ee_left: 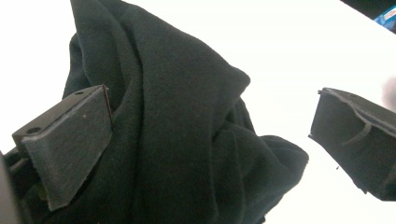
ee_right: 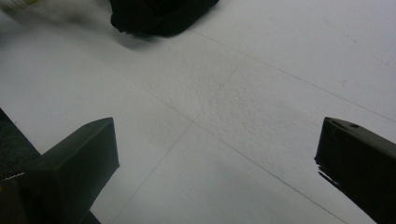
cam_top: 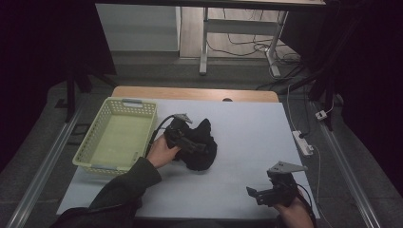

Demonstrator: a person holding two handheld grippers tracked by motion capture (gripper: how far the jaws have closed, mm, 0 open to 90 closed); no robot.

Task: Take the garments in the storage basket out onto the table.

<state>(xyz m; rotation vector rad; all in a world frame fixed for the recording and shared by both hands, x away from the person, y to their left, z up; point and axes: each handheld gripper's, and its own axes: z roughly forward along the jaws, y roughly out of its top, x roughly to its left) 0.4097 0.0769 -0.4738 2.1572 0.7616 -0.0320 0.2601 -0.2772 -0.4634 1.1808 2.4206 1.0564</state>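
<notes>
One crumpled black cloth bunches between left tool jaws.

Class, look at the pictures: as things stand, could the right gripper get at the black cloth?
Probably yes. The right gripper is open over bare table, and nothing lies between it and the black cloth, though the left gripper already straddles it.

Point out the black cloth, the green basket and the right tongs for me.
black cloth [cam_top: 202, 149], high view, its bunched middle.
green basket [cam_top: 138, 106], high view, its far rim.
right tongs [cam_top: 259, 194], high view, between their tips.
</notes>
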